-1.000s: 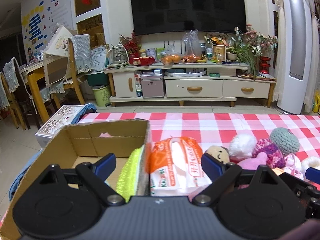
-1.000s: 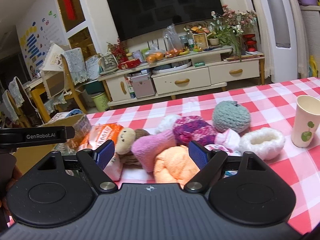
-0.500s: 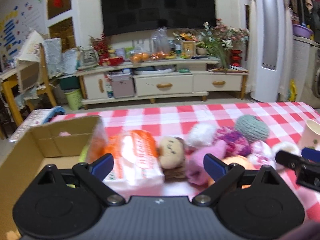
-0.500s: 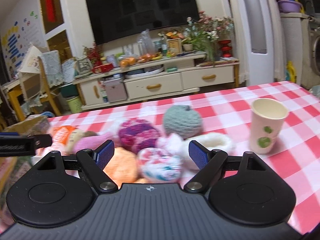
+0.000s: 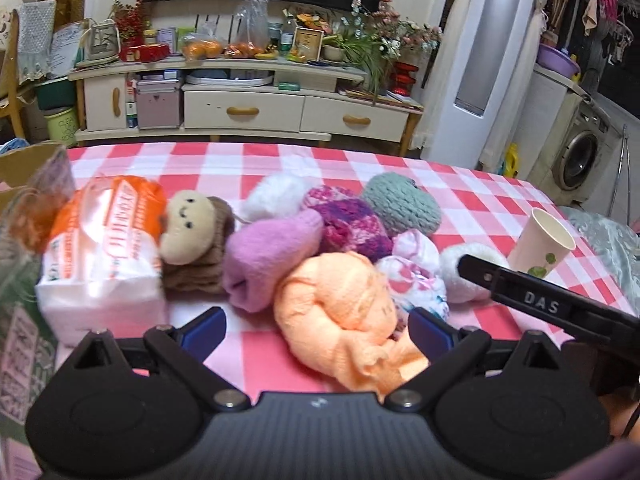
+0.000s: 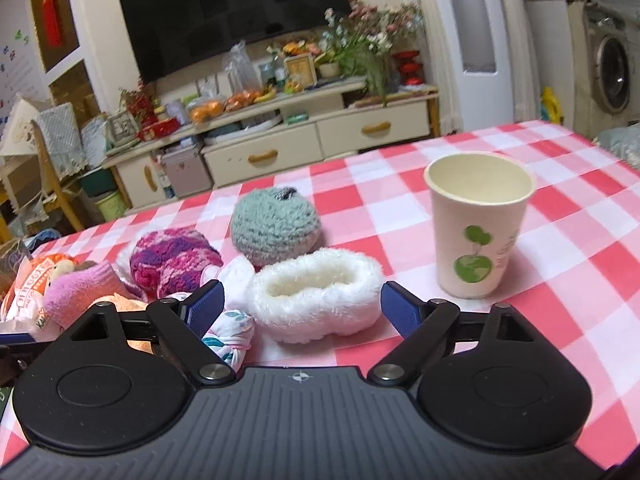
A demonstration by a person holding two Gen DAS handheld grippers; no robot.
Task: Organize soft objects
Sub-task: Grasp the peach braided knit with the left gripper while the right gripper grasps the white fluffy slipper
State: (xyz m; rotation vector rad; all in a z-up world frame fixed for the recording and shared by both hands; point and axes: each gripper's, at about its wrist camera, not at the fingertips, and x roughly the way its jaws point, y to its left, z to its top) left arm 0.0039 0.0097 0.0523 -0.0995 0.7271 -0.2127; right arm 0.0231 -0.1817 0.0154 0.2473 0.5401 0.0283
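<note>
Orange terry cloth roll (image 5: pixel 344 312) sat between the blue pads of the left gripper (image 5: pixel 316 330), whose jaws were wide open with nothing gripped and the pads clear of the fabric. Just ahead of the pads: lilac fleece roll (image 5: pixel 264 256), tan plush doll head on a brown knit body (image 5: pixel 192 228), magenta-and-pink crochet ball (image 5: pixel 348 220), grey-green knit ball (image 5: pixel 400 204), white fluffy ball (image 5: pixel 276 196). Ahead-left, the orange-and-white plastic tissue pack (image 5: pixel 104 248); beyond it, at the left frame edge, a brown cardboard box (image 5: pixel 24 160), interior not visible. Right of the pads, the other tool's black arm read "DAS".

Right wrist view: right gripper (image 6: pixel 300 308) also wide open and empty, with the white fluffy fleece ring (image 6: pixel 316 296) between and just ahead of its pads and a white floral-print cloth bundle (image 6: pixel 228 328) at the left pad. Ahead-right, a cream paper cup with green leaf print (image 6: pixel 476 224) stood upright on the red-and-white checked tablecloth (image 6: pixel 560 280). The cup's lettering was too blurred to read; the tissue pack showed "KAL..." only.

Progress, judged: early. All visible soft items still sat piled on the cloth, none visibly sorted. Likely next: close on the orange roll or the white ring.
</note>
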